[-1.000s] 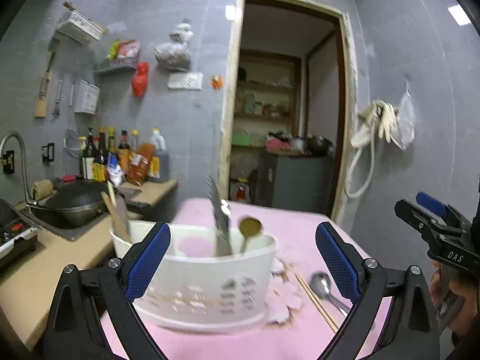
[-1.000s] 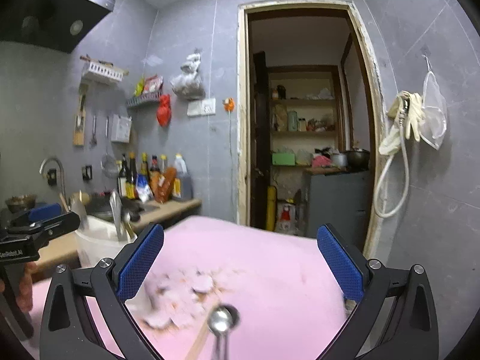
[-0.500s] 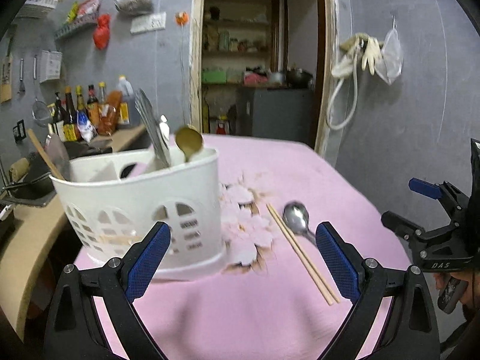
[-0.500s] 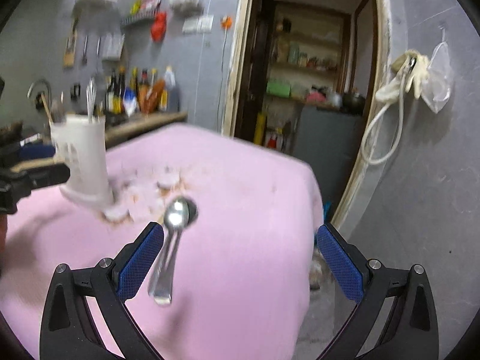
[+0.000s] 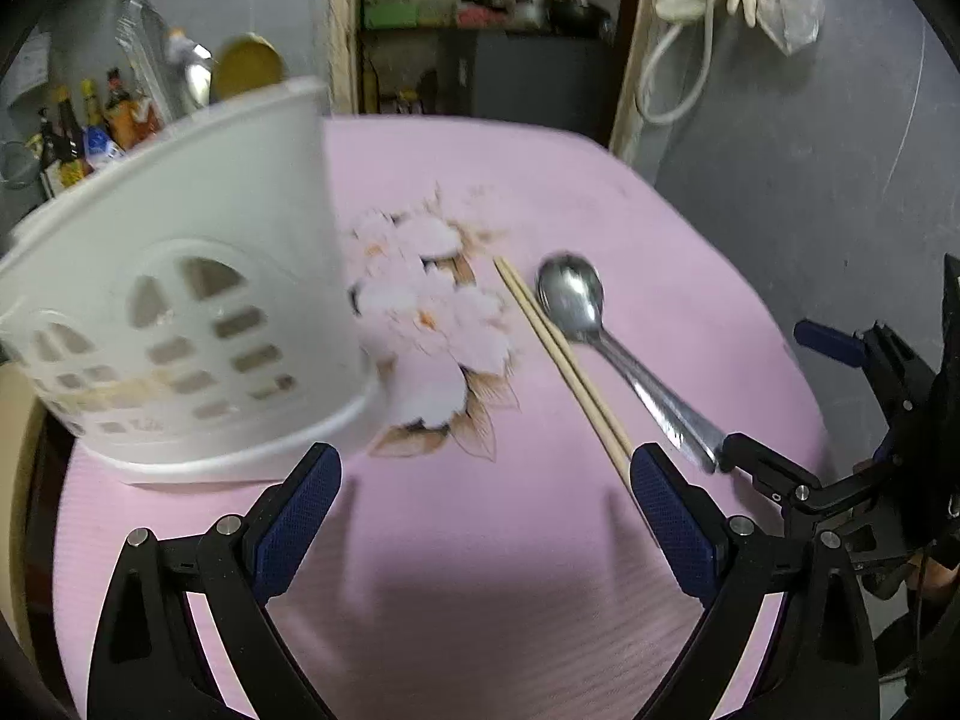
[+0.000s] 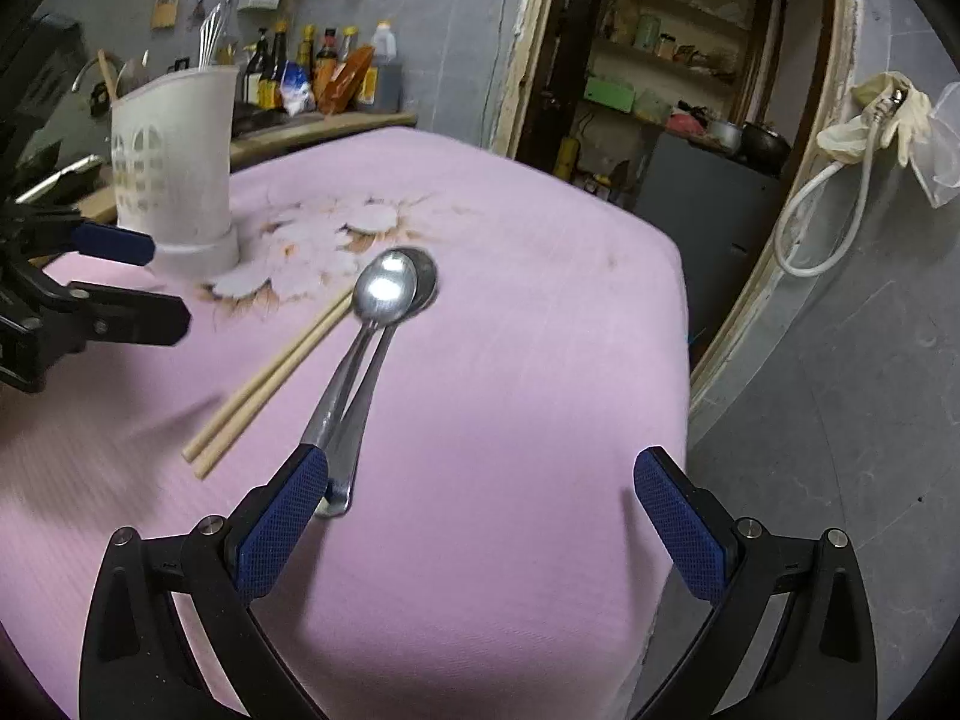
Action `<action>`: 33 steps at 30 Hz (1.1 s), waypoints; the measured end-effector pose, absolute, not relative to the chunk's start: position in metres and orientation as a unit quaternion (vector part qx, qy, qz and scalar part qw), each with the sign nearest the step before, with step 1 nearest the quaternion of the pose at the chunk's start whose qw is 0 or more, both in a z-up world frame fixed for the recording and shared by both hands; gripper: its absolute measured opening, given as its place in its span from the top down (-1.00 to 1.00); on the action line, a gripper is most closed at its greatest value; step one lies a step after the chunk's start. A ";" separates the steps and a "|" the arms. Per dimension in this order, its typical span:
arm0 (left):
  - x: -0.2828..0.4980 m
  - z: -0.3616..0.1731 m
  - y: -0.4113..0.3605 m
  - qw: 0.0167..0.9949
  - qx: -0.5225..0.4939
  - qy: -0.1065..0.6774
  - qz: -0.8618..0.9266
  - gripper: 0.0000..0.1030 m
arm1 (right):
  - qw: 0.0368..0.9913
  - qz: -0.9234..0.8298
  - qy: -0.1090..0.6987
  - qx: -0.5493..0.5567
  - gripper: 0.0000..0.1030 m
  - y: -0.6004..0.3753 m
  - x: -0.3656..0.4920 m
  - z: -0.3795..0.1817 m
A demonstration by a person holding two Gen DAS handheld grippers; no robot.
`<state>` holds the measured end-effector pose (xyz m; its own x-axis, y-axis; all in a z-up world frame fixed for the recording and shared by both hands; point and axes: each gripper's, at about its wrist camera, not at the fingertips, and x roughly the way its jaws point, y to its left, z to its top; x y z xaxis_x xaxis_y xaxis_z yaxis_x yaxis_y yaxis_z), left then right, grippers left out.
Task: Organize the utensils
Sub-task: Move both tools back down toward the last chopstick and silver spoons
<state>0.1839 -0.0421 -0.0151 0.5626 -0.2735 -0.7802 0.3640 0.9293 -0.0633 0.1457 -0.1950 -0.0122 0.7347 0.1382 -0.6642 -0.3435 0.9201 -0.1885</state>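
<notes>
A steel spoon (image 6: 384,294) and a pair of wooden chopsticks (image 6: 270,378) lie side by side on the pink tablecloth. My right gripper (image 6: 480,516) is open; its left finger (image 6: 282,516) sits right at the tip of the spoon's handle, and nothing is between the pads. A white slotted utensil holder (image 5: 180,300) stands at the left with a brass spoon (image 5: 246,66) and a flat blade in it. My left gripper (image 5: 480,510) is open and empty over the cloth, with the chopsticks (image 5: 564,360) and spoon (image 5: 600,330) ahead to its right.
The pink-covered table (image 6: 510,420) drops off at its right edge to a grey floor. A doorway (image 6: 660,60) with shelves lies beyond. A counter with bottles (image 6: 324,72) runs behind the holder (image 6: 174,162). A hose and gloves (image 6: 870,120) hang on the right wall.
Both grippers have tipped down and come lower over the table. The right one has closed in on the spoon's handle end; the left one has moved nearer the holder. Both stay open.
</notes>
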 end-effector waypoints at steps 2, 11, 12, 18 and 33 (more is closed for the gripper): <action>0.189 -0.020 -0.046 0.875 0.054 0.444 -0.185 -0.83 | 0.917 0.134 0.342 -0.158 -1.00 -0.194 0.144 -0.013; 0.202 -0.031 -0.062 0.860 0.077 0.472 -0.179 -0.83 | 0.911 0.142 0.350 -0.166 -1.00 -0.191 0.143 -0.016; 0.203 -0.032 -0.063 0.860 0.081 0.472 -0.177 -0.83 | 0.912 0.139 0.350 -0.164 -1.00 -0.191 0.145 -0.016; 0.208 -0.036 -0.069 0.857 0.098 0.477 -0.172 -0.83 | 0.918 0.125 0.348 -0.145 -1.00 -0.201 0.147 -0.015; 0.221 -0.037 -0.089 0.853 0.117 0.479 -0.173 -0.37 | 0.905 0.151 0.359 -0.173 -1.00 -0.190 0.143 -0.020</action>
